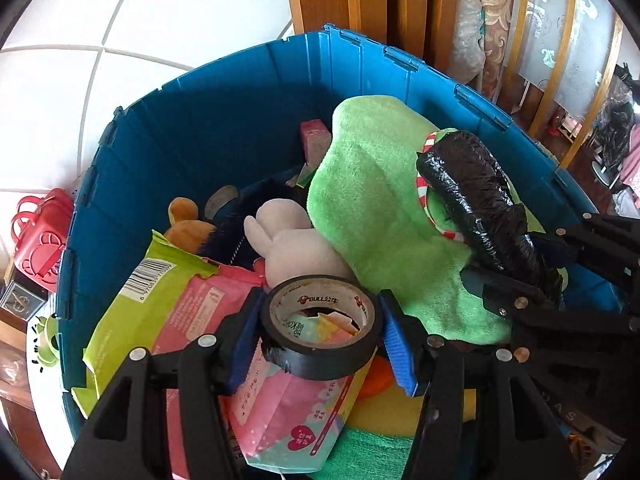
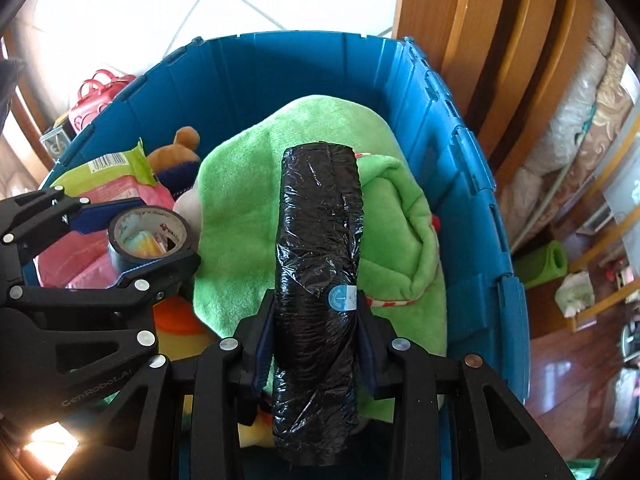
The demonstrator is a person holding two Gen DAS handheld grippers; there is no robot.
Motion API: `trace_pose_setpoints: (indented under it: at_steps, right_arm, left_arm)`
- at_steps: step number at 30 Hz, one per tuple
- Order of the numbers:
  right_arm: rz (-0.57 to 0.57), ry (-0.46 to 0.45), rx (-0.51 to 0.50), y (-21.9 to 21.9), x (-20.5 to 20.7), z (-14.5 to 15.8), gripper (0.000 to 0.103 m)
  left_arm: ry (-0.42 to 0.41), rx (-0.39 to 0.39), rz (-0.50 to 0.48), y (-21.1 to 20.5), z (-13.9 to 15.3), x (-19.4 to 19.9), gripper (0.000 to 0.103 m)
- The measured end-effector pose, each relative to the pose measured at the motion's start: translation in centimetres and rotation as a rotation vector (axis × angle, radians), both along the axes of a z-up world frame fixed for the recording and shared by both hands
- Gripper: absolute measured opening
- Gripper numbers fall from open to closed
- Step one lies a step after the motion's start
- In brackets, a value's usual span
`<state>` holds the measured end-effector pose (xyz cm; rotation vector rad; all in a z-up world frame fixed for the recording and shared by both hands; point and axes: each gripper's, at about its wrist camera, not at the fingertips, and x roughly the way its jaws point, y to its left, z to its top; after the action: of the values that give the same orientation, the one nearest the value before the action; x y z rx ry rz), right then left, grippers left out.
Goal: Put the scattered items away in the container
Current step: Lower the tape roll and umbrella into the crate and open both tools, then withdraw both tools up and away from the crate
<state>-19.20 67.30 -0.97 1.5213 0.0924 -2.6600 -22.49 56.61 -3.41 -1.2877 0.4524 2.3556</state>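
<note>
Left tool (image 1: 320, 336) clamps black tape roll (image 1: 320, 326); right tool (image 2: 316, 344) clamps bag roll (image 2: 318, 264), whose blue sticker (image 2: 342, 298) shows only in the right view.

Both wrist views look steeply down, from close above, into the blue container (image 1: 224, 120). The left wrist view sits over the container's near-left side and faces its far wall, with tiled floor (image 1: 120, 40) beyond the rim. The right wrist view sits over the near-right side, facing the same far wall. Both share the green plush (image 2: 240, 208) and each catches the other gripper at its edge.
</note>
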Motion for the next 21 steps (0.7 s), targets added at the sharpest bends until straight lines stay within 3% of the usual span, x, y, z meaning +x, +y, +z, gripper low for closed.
trace_pose_setpoints:
  at_steps: [5,9,11,15,21]
  right_arm:
    - [-0.018,0.024,0.004,0.2,0.4,0.4,0.038]
    - [-0.026,0.044,0.028,-0.2,1.1,0.9,0.053]
    - [-0.039,0.054,0.029,0.0,1.6,1.2,0.063]
    - [-0.066,0.085,0.013,0.7,2.6,2.3,0.102]
    - [-0.069,0.169,0.014,0.3,5.4,4.6,0.103]
  left_arm:
    - [0.018,0.015,-0.001,-0.6,0.5,0.5,0.058]
    - [0.065,0.015,-0.006,-1.1,1.6,1.7,0.067]
    - [0.075,0.029,-0.001,-1.6,2.1,2.0,0.07]
    - [0.099,0.054,0.016,-3.0,3.0,2.9,0.076]
    - [0.141,0.072,0.033,-5.6,4.5,5.0,0.081]
